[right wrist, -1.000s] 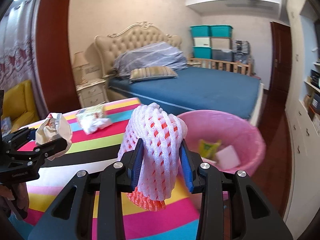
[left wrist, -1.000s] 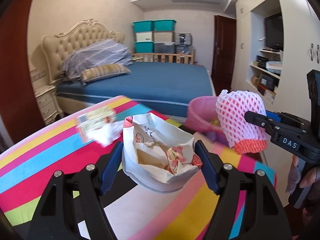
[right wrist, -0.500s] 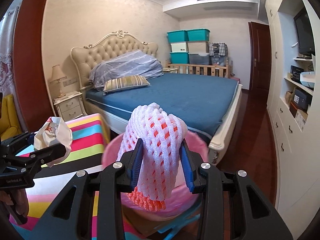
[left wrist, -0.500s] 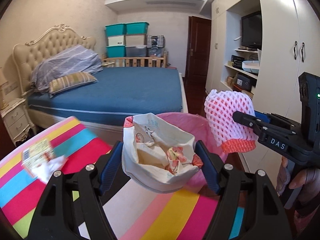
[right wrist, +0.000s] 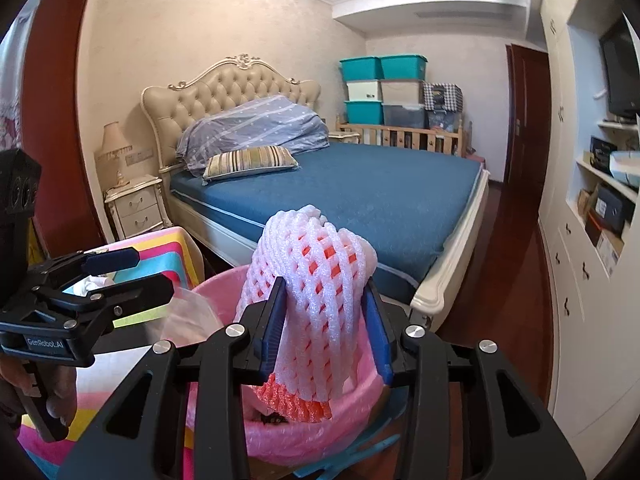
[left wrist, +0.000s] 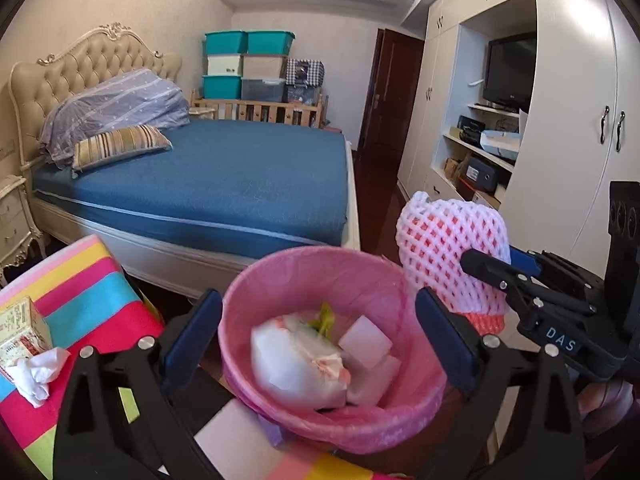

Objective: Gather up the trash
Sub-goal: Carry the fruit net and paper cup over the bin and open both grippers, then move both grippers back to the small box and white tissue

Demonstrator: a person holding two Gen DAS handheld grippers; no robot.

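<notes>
My left gripper (left wrist: pixel 316 304) hangs over the pink-lined trash bin (left wrist: pixel 304 256), its jaws opening wide with nothing between them. The crumpled white paper bag (left wrist: pixel 296 364) lies inside the bin among other scraps. My right gripper (right wrist: pixel 326 312) is over the bin (right wrist: pixel 216 284) too, and the white-and-orange foam fruit net (right wrist: pixel 316 264) is still pinched between its blue pads, though its jaws are opening. In the left wrist view the foam net (left wrist: pixel 444 248) and right gripper (left wrist: pixel 488 260) sit just right of the bin's rim.
A striped colourful table (left wrist: pixel 80 280) lies left of the bin, with a small carton (left wrist: pixel 20 328) and a crumpled tissue (left wrist: pixel 36 372) on it. A blue bed (left wrist: pixel 224 176) stands behind, and white cupboards (left wrist: pixel 568 120) line the right side.
Both grippers swung right from the table to the bin. The left gripper opened and the paper bag dropped into the bin. The right one still carries the foam net.
</notes>
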